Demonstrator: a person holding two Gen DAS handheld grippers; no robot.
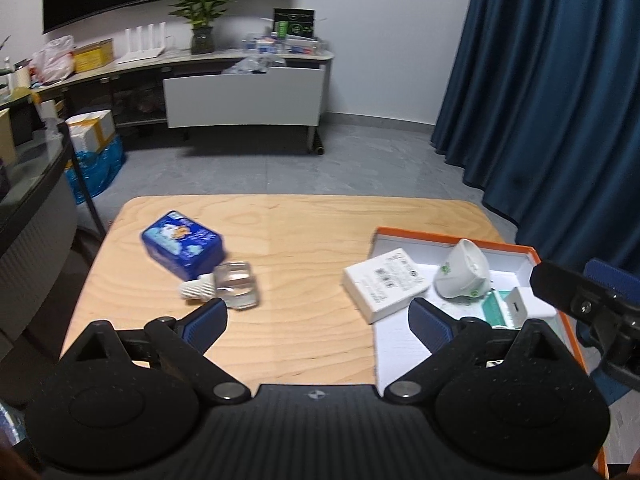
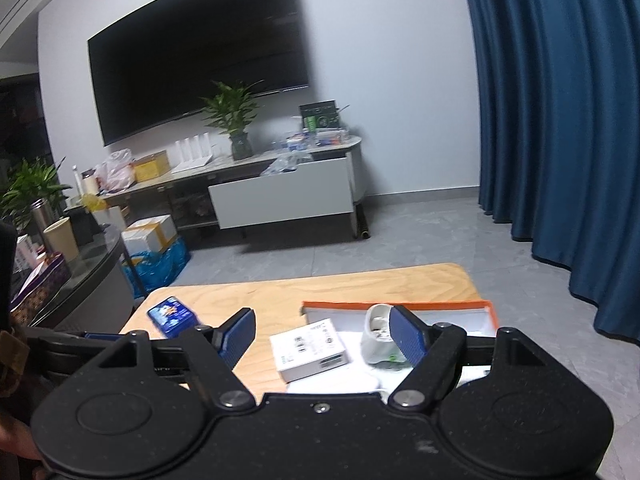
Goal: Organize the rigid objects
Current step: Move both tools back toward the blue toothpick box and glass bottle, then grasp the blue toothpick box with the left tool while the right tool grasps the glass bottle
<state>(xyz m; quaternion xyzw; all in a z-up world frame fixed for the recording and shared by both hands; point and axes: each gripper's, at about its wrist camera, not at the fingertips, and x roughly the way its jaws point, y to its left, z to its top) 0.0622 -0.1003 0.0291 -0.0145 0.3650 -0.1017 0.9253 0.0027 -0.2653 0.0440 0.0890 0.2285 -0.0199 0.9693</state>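
On the wooden table lie a blue tin and, just in front of it, a clear glass bottle with a white cap on its side. At the right stands an orange-rimmed white tray. A white box rests tilted over its left edge, and a white cup-shaped item with green print sits inside. My left gripper hangs open over the table's middle, nothing between its fingers. My right gripper is open above the white box, beside the cup-shaped item, holding nothing.
A small white block and a green-and-white packet also lie in the tray. A dark glass-topped counter stands left of the table, a blue curtain at the right. A TV cabinet lines the far wall.
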